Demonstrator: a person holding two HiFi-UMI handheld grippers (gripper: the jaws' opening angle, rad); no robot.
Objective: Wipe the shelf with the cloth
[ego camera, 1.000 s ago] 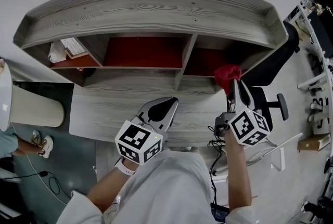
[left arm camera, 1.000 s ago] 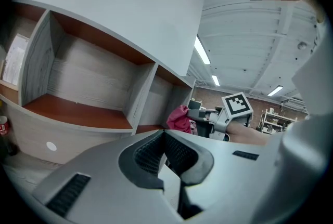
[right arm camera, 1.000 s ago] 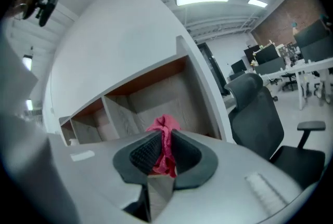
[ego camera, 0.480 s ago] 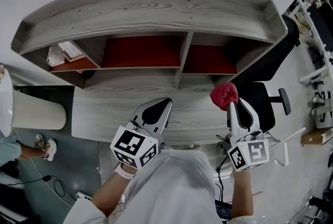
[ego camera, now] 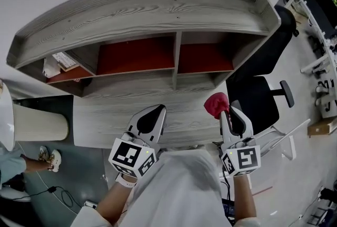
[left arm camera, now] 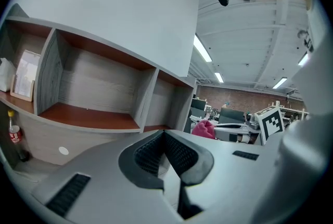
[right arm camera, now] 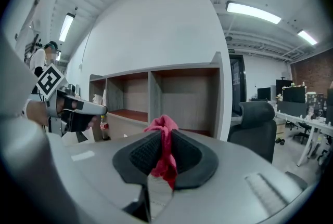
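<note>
office — swivel chair (ego camera: 259, 106), desks (right arm camera: 303, 122) beyond

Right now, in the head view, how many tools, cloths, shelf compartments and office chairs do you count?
Tools: 2, the left tool and the right tool
Red cloth: 1, in the right tool
Shelf compartments: 3
Office chair: 1
Total: 7

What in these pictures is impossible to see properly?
- Head view: the shelf's top board hides most of the left compartment's papers.
- Left gripper view: the bottle's label is too small to read.
- Right gripper view: the right gripper itself hides most of the bunched cloth.
</note>
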